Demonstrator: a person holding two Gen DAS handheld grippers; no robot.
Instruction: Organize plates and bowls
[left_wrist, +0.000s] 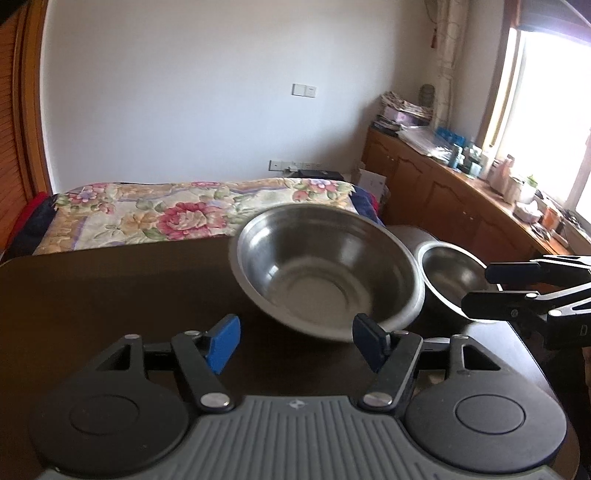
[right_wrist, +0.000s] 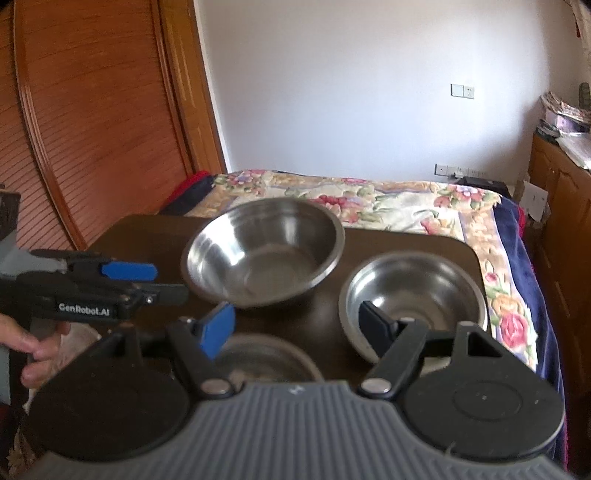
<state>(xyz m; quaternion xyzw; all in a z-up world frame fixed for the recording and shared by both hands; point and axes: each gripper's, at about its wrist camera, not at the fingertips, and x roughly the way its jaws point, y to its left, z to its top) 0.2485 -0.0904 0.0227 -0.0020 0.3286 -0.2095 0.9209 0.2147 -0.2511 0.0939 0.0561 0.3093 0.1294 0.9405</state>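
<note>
A large steel bowl (left_wrist: 325, 269) (right_wrist: 258, 251) stands on the dark table (left_wrist: 110, 295) (right_wrist: 388, 240), just beyond my left gripper (left_wrist: 295, 343), which is open with nothing between its blue pads. To its right is a smaller steel bowl (left_wrist: 448, 273) (right_wrist: 410, 295). My right gripper (right_wrist: 297, 326) (left_wrist: 480, 288) is open at that bowl's near rim, holding nothing. A third steel dish (right_wrist: 262, 356) lies partly hidden beneath the right gripper. In the right wrist view the left gripper (right_wrist: 162, 282) comes in from the left, held by a hand (right_wrist: 37, 347).
A bed with a floral quilt (left_wrist: 177, 214) (right_wrist: 406, 199) lies right behind the table. A wooden cabinet (left_wrist: 443, 192) with clutter on top runs under the window at the right. Louvred wooden doors (right_wrist: 92, 110) stand at the left.
</note>
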